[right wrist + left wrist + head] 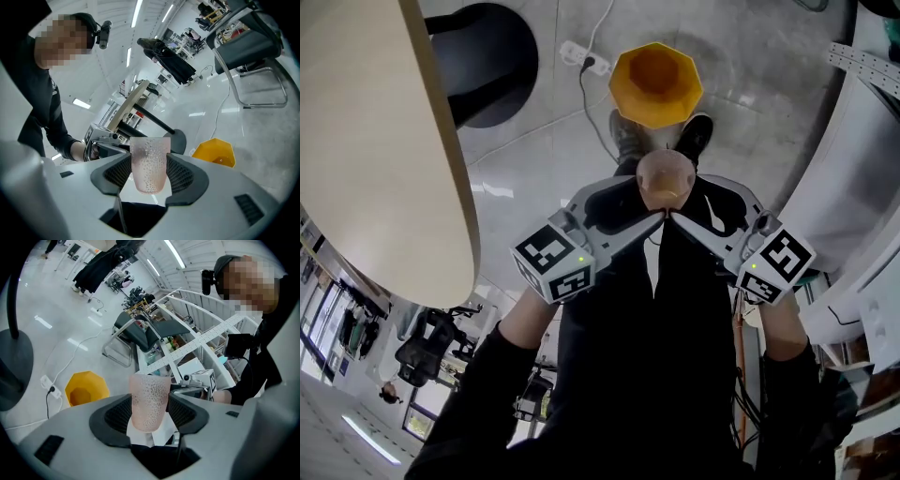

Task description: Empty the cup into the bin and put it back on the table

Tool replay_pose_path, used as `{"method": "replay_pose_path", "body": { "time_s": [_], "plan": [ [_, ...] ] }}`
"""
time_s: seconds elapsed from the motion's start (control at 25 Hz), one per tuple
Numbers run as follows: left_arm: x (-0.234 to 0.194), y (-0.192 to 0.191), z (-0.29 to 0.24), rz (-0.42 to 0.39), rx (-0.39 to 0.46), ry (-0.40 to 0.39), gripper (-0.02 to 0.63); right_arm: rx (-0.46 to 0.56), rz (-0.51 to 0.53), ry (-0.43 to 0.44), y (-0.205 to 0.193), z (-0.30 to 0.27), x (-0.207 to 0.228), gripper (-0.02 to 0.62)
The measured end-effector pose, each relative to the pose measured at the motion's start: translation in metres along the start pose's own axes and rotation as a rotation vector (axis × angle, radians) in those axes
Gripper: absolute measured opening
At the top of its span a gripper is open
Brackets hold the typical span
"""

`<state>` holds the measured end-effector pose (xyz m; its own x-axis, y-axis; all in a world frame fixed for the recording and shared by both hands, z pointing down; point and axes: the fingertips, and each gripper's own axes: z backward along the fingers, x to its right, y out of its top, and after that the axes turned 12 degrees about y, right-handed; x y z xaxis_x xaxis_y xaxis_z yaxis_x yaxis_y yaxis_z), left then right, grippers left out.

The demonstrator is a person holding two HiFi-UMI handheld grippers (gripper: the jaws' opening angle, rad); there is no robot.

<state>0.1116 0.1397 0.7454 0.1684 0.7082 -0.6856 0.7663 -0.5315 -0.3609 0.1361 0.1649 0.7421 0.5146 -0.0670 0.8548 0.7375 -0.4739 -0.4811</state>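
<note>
Clamping from opposite sides, the left gripper [150,412] and right gripper [150,174] each have their jaws drawn in narrowly against the same pink dimpled cup [664,176], held in the air. Its contents, if any, are hard to make out. In the head view the yellow bin [656,82] stands on the floor at twelve o'clock of the cup, and the table [384,159] curves at nine o'clock.

The left claw [642,208] and the right claw [689,208] have pale grey shells lined with black ribbed pads [117,414]. Each carries a white cube with black square markers and a small green light: the left cube [555,262] at eight o'clock, the right cube [778,264] at four. The person wears black long sleeves [478,375], black trousers [675,309], dark shoes [628,136] at twelve o'clock, and a black head camera [208,281].
</note>
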Motion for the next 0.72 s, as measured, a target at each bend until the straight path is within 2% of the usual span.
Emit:
{"method": "replay_pose_path", "body": {
  "time_s": [0.28,0.72],
  "plan": [
    [-0.016,-0.013,-0.008,0.042,-0.006,-0.003,0.249,-0.006,-0.042,0.003,-0.015,-0.008,0.014,0.238],
    [-0.030,-0.012,-0.006,0.140,0.019,-0.022,0.249,0.034,-0.132,0.016,-0.019,-0.015,0.023,0.238]
  ]
}}
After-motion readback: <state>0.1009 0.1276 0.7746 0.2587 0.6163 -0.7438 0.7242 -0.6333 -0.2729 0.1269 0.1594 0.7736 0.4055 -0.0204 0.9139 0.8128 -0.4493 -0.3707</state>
